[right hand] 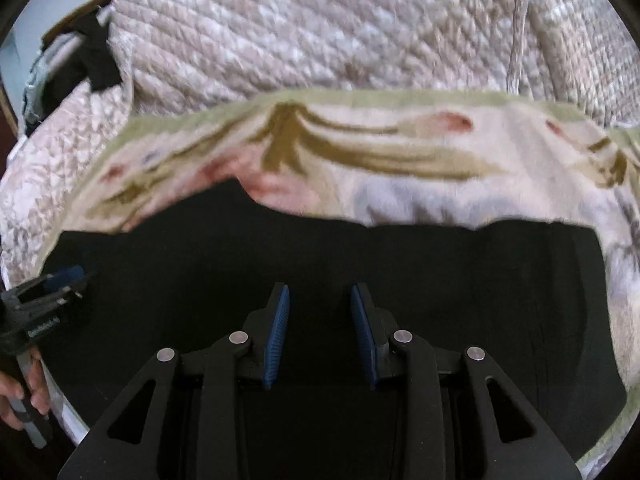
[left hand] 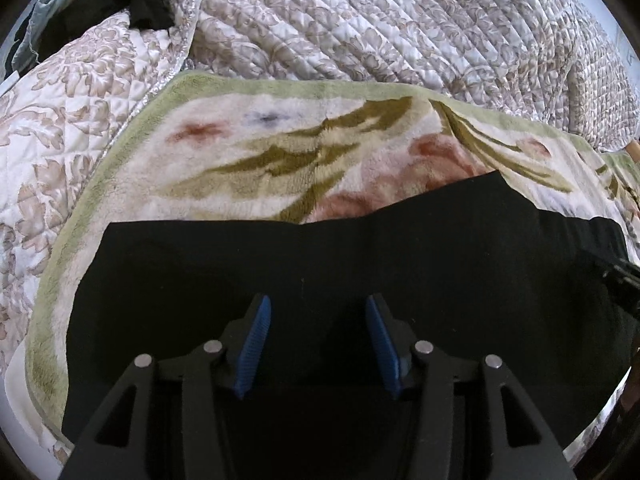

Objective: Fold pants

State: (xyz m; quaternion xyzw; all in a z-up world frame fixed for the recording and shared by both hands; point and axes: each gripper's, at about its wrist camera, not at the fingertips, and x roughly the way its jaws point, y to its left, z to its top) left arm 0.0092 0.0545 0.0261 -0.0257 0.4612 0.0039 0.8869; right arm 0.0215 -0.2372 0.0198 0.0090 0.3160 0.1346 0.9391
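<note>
Black pants laid flat on the bed, both claws poised above them.

The pants (left hand: pixel 360 280) lie across the floral blanket (left hand: pixel 280 152) on the quilt (left hand: pixel 360 20); left claw (left hand: pixel 318 344) and right claw (right hand: pixel 319 334) stand apart, empty. Next, probably, pinch an edge to fold.

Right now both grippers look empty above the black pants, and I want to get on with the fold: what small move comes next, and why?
Probably lower both grippers onto the near edge of the black pants and close on it. The left gripper and right gripper stand open over the fabric with nothing between their pads, and the pants lie flat on the floral blanket, not yet folded.
</note>
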